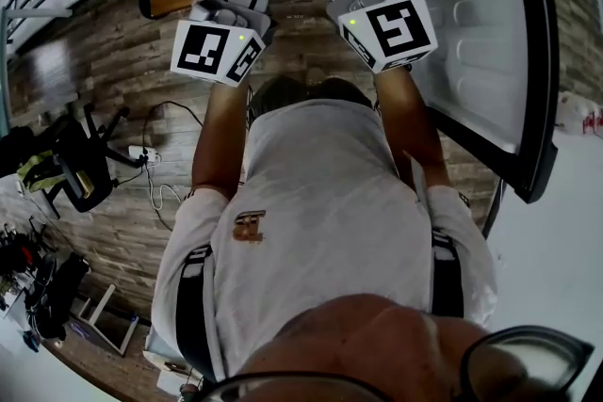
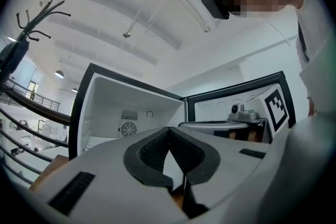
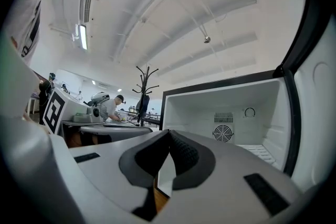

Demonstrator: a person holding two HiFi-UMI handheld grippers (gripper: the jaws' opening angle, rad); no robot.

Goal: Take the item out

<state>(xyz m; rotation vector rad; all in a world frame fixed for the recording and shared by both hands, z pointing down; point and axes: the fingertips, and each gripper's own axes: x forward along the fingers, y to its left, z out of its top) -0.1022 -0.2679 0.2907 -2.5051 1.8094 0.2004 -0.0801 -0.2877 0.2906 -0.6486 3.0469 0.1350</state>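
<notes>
- Item is in neither tool: left gripper (image 2: 169, 131) and right gripper (image 3: 169, 134) both have jaws pressed together on nothing.
- Fridge (image 3: 199, 113) ahead stands open; no item shows inside, so I cannot judge its weight or where to hold it.

Wood-plank floor (image 1: 113, 52) with white power strip (image 1: 144, 152) and cable (image 1: 154, 193).

Setting: open-plan lab or workshop-type office, not a home. High white ribbed ceiling (image 3: 210, 2) with a strip light (image 3: 83, 36). A railed gallery (image 2: 26, 105) runs along one side. Wood-plank floor (image 1: 113, 61) carries a power strip (image 1: 143, 153) and loose cable. Coat stand (image 3: 145, 86). A second person (image 3: 111, 106) is bent over a work desk (image 3: 113, 126). Small fridge (image 3: 199, 113), door open.
</notes>
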